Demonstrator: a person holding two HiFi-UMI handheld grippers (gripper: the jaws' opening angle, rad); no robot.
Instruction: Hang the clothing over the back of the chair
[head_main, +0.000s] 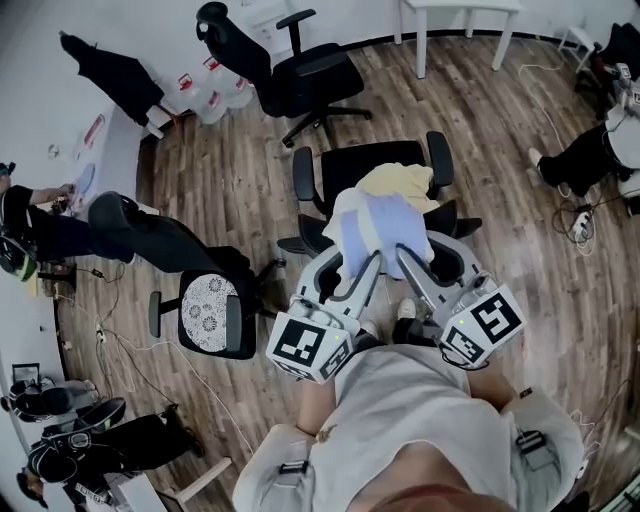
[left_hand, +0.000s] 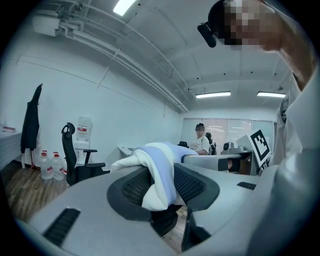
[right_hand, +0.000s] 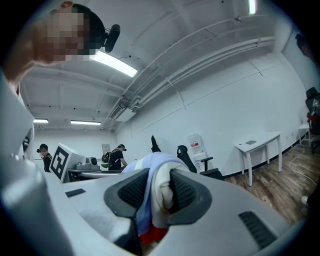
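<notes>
A white and pale blue garment hangs bunched between my two grippers, above the seat of a black office chair. A yellow cloth lies on that chair's seat, behind the garment. My left gripper is shut on the garment's left part; in the left gripper view the cloth is pinched between its black pads. My right gripper is shut on the right part, with folded cloth squeezed between its pads. The chair's back lies under my arms, hidden.
A second black office chair stands further off. A chair with a patterned white cushion stands at the left, a dark garment draped over its back. A white table is at the far wall. Cables and other people line the room's edges.
</notes>
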